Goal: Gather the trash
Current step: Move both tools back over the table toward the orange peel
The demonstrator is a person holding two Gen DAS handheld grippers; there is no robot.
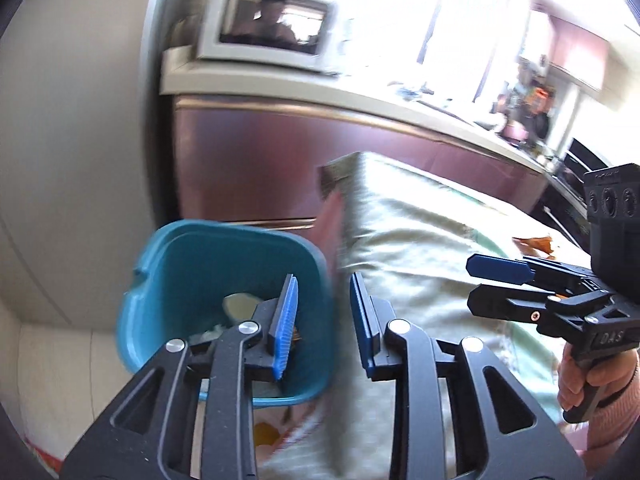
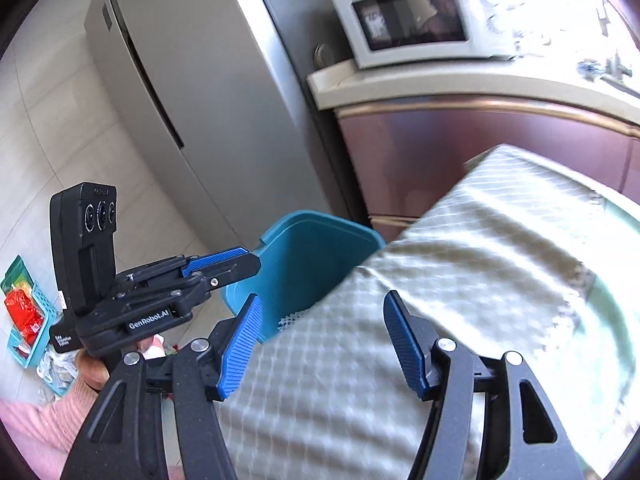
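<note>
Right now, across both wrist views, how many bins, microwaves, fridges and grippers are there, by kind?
Bin: 1, teal, beside the table
Microwave: 1
Fridge: 1
Grippers: 2, left gripper and right gripper, both with nothing between the jaws
Total: 5
</note>
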